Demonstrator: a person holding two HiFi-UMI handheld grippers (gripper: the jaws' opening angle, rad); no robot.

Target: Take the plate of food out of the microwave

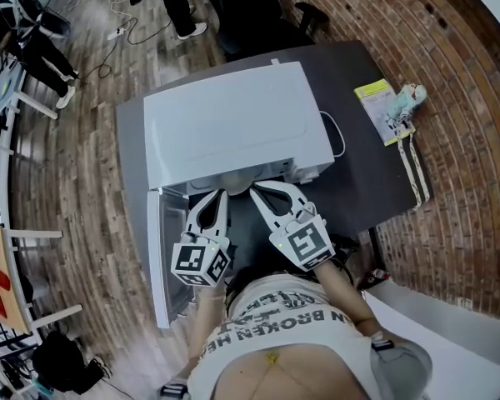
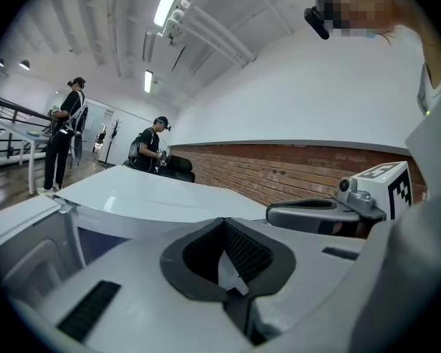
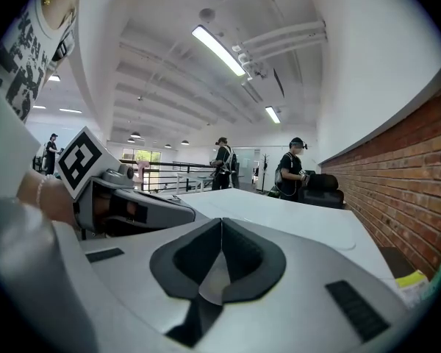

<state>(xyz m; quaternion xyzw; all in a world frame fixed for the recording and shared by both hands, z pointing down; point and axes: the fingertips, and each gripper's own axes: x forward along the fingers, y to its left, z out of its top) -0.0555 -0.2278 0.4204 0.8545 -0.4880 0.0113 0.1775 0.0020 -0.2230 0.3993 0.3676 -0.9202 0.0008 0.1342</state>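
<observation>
By the microwave (image 1: pixel 233 115) — left gripper (image 2: pixel 223 220) and right gripper (image 3: pixel 221 220), fingers fully closed.

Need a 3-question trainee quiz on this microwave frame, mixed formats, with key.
1. True or false: the microwave has its door swung open.
2. How do the left tongs and right tongs stand? A) both shut, nothing gripped B) both wide open C) both clamped on a plate
3. Fill in: the microwave sits on a dark ___ beside the brick wall.
Key: 1 true; 2 A; 3 table.
</observation>
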